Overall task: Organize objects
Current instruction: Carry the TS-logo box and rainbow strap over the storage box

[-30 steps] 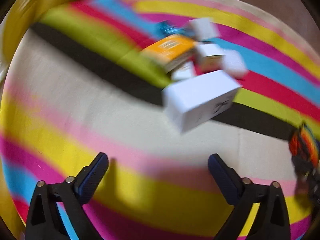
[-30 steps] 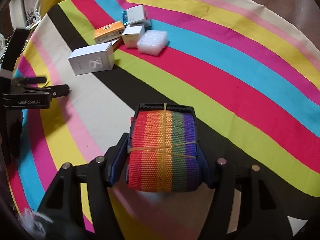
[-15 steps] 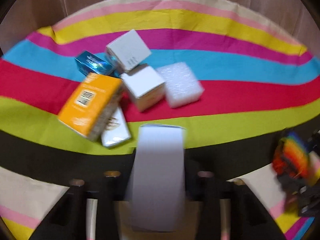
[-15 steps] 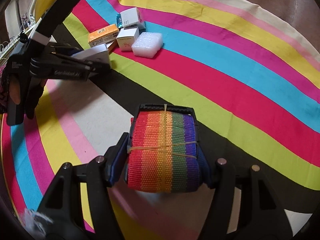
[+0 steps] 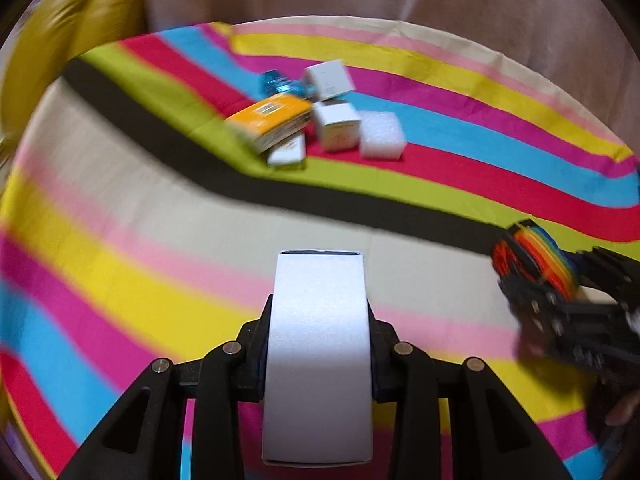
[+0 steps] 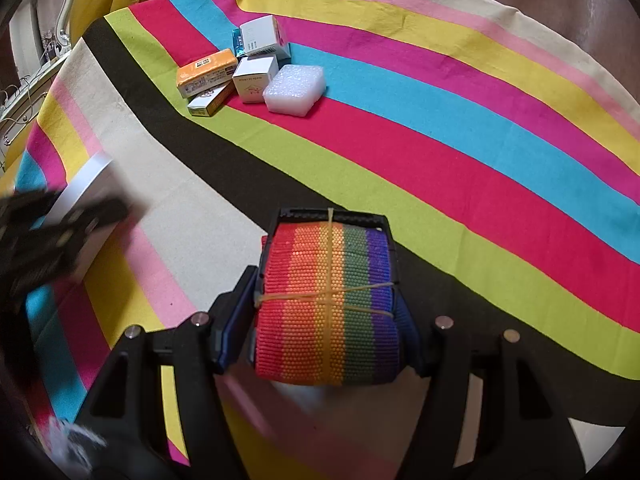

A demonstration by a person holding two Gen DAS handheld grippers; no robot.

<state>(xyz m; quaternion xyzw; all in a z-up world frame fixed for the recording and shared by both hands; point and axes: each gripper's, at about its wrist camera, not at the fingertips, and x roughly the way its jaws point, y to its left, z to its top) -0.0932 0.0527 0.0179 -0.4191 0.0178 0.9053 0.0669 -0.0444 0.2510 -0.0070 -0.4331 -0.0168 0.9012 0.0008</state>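
Box: tall white carton [image 5: 318, 354], smooth matte card with crisp edges, pinched across its narrow sides between the fingers of the left gripper [image 5: 318, 320], held clear of the cloth, likely so it can be carried to the group.
Cloth: striped tablecloth [image 6: 440, 152], woven and flat, with bands of pink, yellow, blue, red, green and black.
Cluster: orange box [image 6: 206, 72], slim carton [image 6: 210, 102] tucked under its edge, 2 small white boxes [image 6: 254, 78] [image 6: 264, 36], a shiny blue packet [image 6: 239, 42] and a bubbly white foam block [image 6: 294, 88], all touching or just beside one another on the far side, apparently the sorted spot.
Strap: rainbow webbing roll [image 6: 328, 304], coarse knobbly weave bound by a crossed rubber band, with a black buckle [image 6: 332, 216] at its far end.
Right gripper: right gripper [image 6: 328, 312] clamped on the roll's 2 sides, low over the cloth, well apart from the cluster.
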